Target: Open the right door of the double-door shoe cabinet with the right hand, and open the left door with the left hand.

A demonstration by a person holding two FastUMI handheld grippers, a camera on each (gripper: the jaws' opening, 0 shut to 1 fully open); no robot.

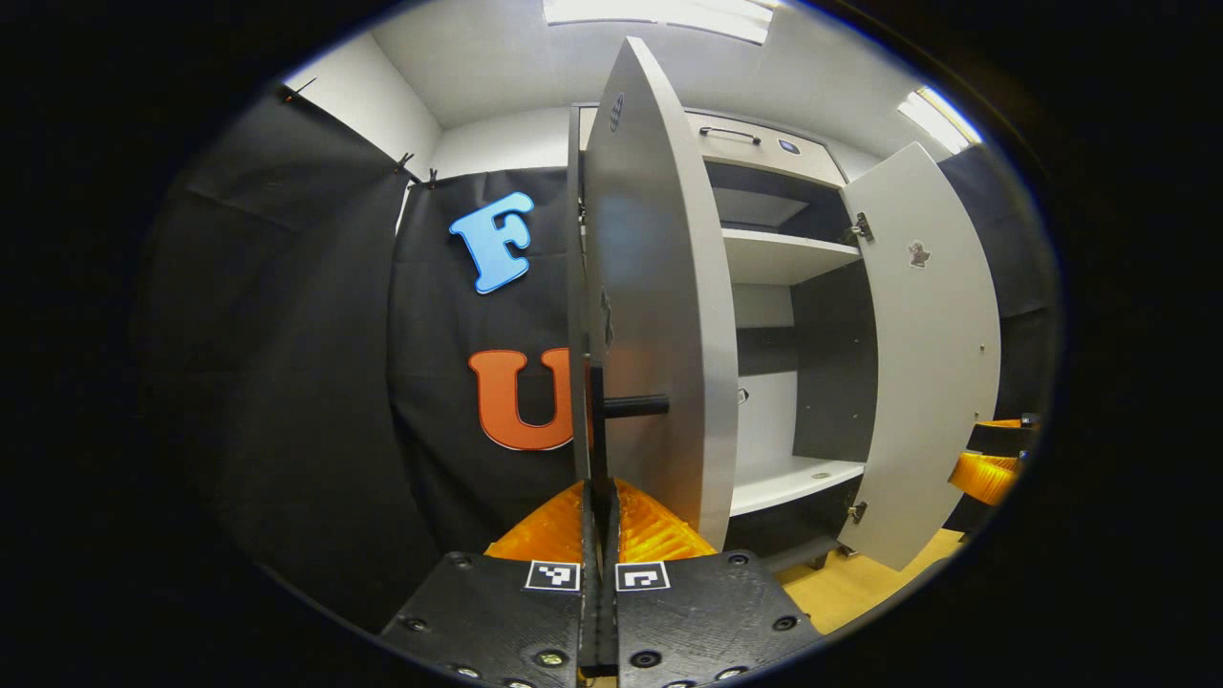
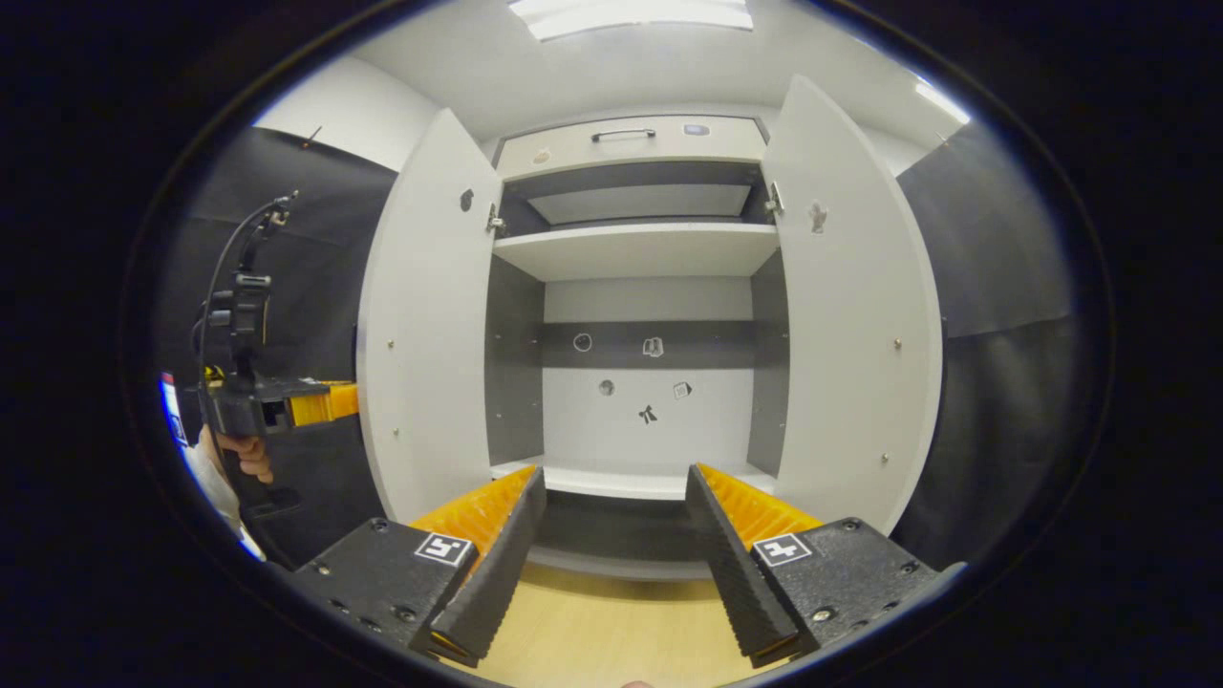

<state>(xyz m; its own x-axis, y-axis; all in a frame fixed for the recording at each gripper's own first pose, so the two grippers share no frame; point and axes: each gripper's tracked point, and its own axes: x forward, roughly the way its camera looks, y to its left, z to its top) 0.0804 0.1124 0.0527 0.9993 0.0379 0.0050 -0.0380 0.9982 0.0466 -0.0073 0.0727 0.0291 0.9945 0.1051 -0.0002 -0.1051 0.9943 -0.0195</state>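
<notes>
shoe cabinet [image 2: 635,143] upright, long axis vertical | left door [image 2: 425,325] and right door [image 2: 850,315] both swung out toward camera | left claw [image 1: 600,449] clenched on left door's handle [image 1: 631,406] | right claw [image 2: 616,516] released, facing the shelves [image 2: 635,248]

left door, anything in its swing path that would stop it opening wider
Nothing visible blocks it. The left door already stands swung out, the left gripper shut on its handle, with only the black booth cloth farther off behind.
</notes>
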